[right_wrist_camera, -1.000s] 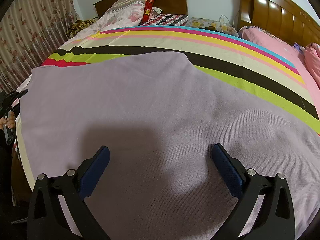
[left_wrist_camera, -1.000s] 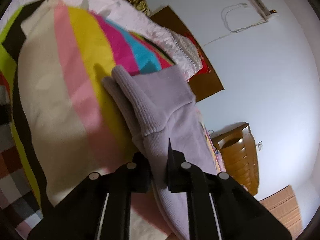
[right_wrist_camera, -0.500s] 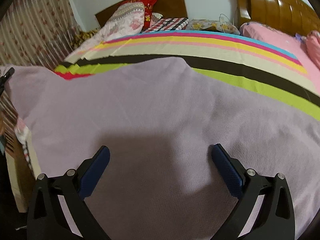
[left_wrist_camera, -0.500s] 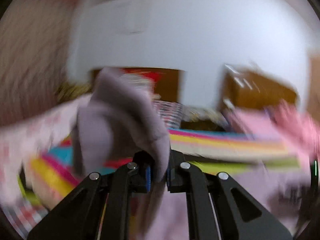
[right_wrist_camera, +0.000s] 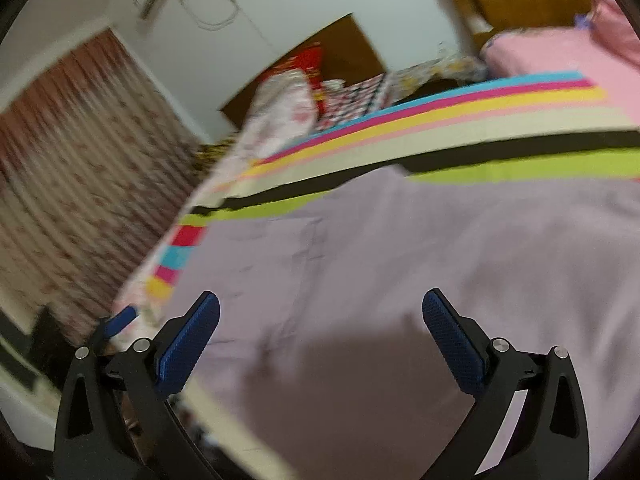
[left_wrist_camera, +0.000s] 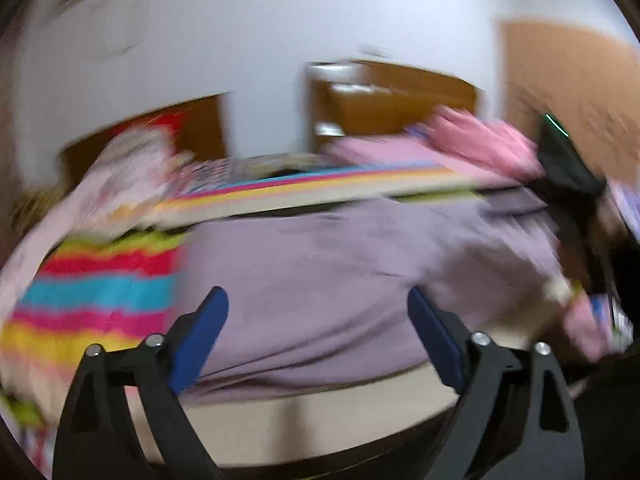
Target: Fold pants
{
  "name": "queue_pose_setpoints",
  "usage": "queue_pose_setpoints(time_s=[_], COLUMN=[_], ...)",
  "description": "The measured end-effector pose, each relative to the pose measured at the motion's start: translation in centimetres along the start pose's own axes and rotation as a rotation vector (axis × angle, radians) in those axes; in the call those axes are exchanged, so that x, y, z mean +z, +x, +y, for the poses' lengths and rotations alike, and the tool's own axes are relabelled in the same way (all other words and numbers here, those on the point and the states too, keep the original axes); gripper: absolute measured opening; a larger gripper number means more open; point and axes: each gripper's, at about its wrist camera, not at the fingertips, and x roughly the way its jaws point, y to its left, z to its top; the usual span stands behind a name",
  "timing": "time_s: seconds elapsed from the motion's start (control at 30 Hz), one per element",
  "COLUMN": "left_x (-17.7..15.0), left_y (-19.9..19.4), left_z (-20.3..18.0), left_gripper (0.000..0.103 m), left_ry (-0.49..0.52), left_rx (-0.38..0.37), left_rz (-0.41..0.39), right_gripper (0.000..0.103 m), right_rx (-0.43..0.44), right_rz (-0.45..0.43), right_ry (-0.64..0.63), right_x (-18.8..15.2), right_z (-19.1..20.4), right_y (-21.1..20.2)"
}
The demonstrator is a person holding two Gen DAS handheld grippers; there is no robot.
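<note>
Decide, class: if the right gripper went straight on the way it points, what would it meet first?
Probably the pants: the right gripper is open, empty, and aimed over the lilac cloth spread on the bed. Blur leaves depth unclear.

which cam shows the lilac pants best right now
The right wrist view: the lilac pants fill its lower half with only mild blur, their left edge against the striped bedspread. The left wrist view shows the pants too, lying flat, but heavily motion-blurred.
</note>
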Motion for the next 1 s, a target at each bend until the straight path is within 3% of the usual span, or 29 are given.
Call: queue_pose_setpoints(time_s=[0.07,0.13,0.23,0.33,0.4,0.5,0.53,0.57,0.6,0.67,0.83,1.0], left_x=[-0.2,-1.0,-2.5,-3.4,-5.0,-6.2,-6.5,-6.9,-7.1,-7.5,-6.7,-6.0], left_y=[-0.6,-0.2,0.2,1.0,0.4,0.6,0.7,0.5,0.3,0.2,1.2,3.4], left_z=[2.5,4.9,5.0,4.4,5.4,6.6,6.9,7.0,7.0,6.5,4.3,4.5], left_gripper=[0.092,0.09,0.09,0.091,0.091,0.091,0.091,0.092,0.092,0.092,0.092,0.092], left_ry=[-0.066,-0.104,-0.125,-0.127,-0.151,-0.188,-0.195,-0.2,-0.2,-0.193,-0.17,-0.265], left_rx=[0.104,0.187,0.182,0.158,0.141,0.131,0.126,0.117,0.115,0.11,0.09,0.11], left_rz=[0.024,0.054,0.074,0.095,0.103,0.106,0.106,0.108,0.113,0.125,0.115,0.114], right_gripper=[0.08,0.072,0.069,0.064,0.065,0.06,0.047,0.027,0.016,0.016,0.015,0.015], right_rx=[0.027,0.028,-0.037,-0.005,-0.041,-0.039,-0.032,-0.026,-0.021,0.017,-0.007,0.031], right_rz=[0.076,0.17,0.256,0.288,0.327,0.318,0.311,0.298,0.263,0.215,0.081,0.01], right_ry=[0.005,0.057,0.072,0.093,0.058,0.076,0.09,0.097,0.101,0.114,-0.062,-0.158], right_x=[-0.7,-1.0,-1.2,-0.9,-0.7,-0.2,-0.2,-0.3,-0.3,0.3,4.5,7.8], right_z=[1.5,2.0,2.4,3.2,4.3,4.7,4.5,4.3,4.2,4.2,10.2,15.6], right_y=[2.1,4.6,7.5,8.7,10.1,11.0,11.0,10.7,10.1,9.0,7.0,6.4])
